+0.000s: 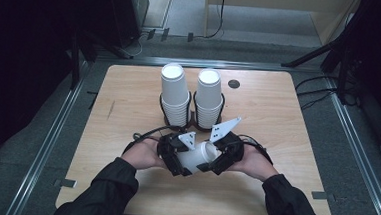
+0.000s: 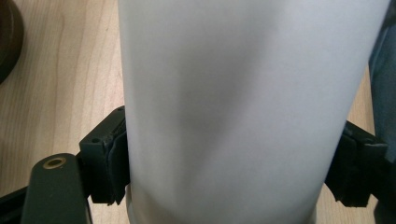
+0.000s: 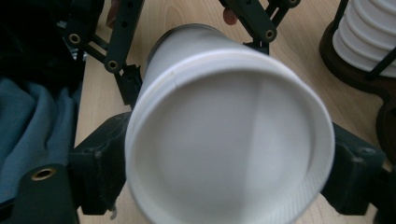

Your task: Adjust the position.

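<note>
Left hand-held gripper (image 1: 179, 159): jaws spread wide, pads pressed on the smooth wall of a white paper cup (image 1: 199, 156) lying sideways above the wooden desk (image 1: 128, 113). Right hand-held gripper (image 1: 214, 161): jaws wide at the cup's rolled rim. Behind: two ribbed cup stacks (image 1: 175, 94) in a dark holder.

We've got a light wood table (image 1: 127, 118) w/ rounded corners, sitting on grey floor (image 1: 36, 143). Near its far edge, centre: a dark wire holder (image 1: 193, 118) w/ two stacks of white cups, mouth-down, left stack (image 1: 174, 94) & right stack (image 1: 209, 97) just beside each other. Small dark round disc (image 1: 234, 83) right of them. We see metal rails (image 1: 51, 139) along both sides.
</note>
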{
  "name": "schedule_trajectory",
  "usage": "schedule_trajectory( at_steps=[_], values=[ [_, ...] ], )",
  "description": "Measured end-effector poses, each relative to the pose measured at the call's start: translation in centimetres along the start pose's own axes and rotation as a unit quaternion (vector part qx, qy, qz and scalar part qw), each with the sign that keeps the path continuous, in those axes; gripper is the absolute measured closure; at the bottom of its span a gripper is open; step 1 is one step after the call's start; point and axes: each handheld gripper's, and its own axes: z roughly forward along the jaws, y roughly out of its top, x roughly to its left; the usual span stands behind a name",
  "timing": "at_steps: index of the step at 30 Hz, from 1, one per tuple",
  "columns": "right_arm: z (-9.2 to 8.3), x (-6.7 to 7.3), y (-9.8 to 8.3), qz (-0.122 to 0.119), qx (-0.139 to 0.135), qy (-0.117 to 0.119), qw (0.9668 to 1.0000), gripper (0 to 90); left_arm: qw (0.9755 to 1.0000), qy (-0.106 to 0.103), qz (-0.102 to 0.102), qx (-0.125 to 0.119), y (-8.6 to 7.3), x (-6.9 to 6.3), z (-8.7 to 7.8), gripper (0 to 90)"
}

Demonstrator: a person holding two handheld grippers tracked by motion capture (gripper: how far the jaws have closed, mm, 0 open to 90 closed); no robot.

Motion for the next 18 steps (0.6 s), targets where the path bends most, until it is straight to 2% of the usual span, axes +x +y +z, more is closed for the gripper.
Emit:
schedule_trajectory(
  at_steps=[1, 3, 4, 7, 8, 9, 10, 14, 16, 17, 18],
  values=[
    [0.0, 0.0, 0.0, 0.0, 0.0, 0.0, 1.0, 14.7, 1.0, 0.0, 0.0, 0.0, 0.0, 0.0, 0.0, 16.6],
    [0.1, 0.1, 0.1, -0.007, 0.004, 0.01, 0.9999, 21.7, 1.0, 0.004, 0.004, 0.001, -0.1, -0.1, -0.1, 16.2],
    [0.1, 0.2, 0.2, -0.014, 0.006, 0.012, 0.9998, 22.7, 0.9999, 0.009, 0.008, -0.003, -0.2, -0.2, -0.1, 15.6],
    [0.0, 0.3, 0.4, -0.018, 0.006, 0.009, 0.9998, 22.6, 0.9998, 0.013, 0.005, -0.017, -0.4, -0.2, -0.3, 13.5],
    [-0.1, 0.3, 0.5, -0.018, 0.005, 0.009, 0.9998, 22.6, 0.9994, 0.021, -0.004, -0.028, -0.5, -0.2, -0.4, 10.4],
    [-0.3, 0.3, 0.5, -0.017, 0.004, 0.004, 0.9998, 22.6, 0.9991, 0.022, -0.009, -0.034, -0.5, -0.2, -0.5, 3.2],
    [-0.4, 0.3, 0.5, -0.018, 0.002, 0.006, 0.9998, 22.6, 0.999, 0.023, -0.011, -0.038, -0.5, -0.1, -0.7, 0.0],
    [-1.2, 0.0, 0.5, -0.015, -0.01, 0.004, 0.9998, 22.7, 0.998, 0.025, -0.005, -0.058, -0.8, -0.1, -1.4, 0.0],
    [-1.3, -0.1, 0.4, -0.016, -0.011, 0.002, 0.9998, 22.7, 0.9971, 0.024, -0.012, -0.071, -1.0, -0.1, -1.6, 0.0],
    [-1.5, -0.1, 0.4, -0.013, -0.012, 0.0, 0.9998, 22.6, 0.9966, 0.031, -0.014, -0.075, -1.1, -0.1, -1.7, 0.0],
    [-1.6, -0.1, 0.4, -0.015, -0.013, 0.0, 0.9998, 22.7, 0.9964, 0.026, -0.018, -0.079, -1.2, 0.0, -1.9, 0.0]
  ],
)
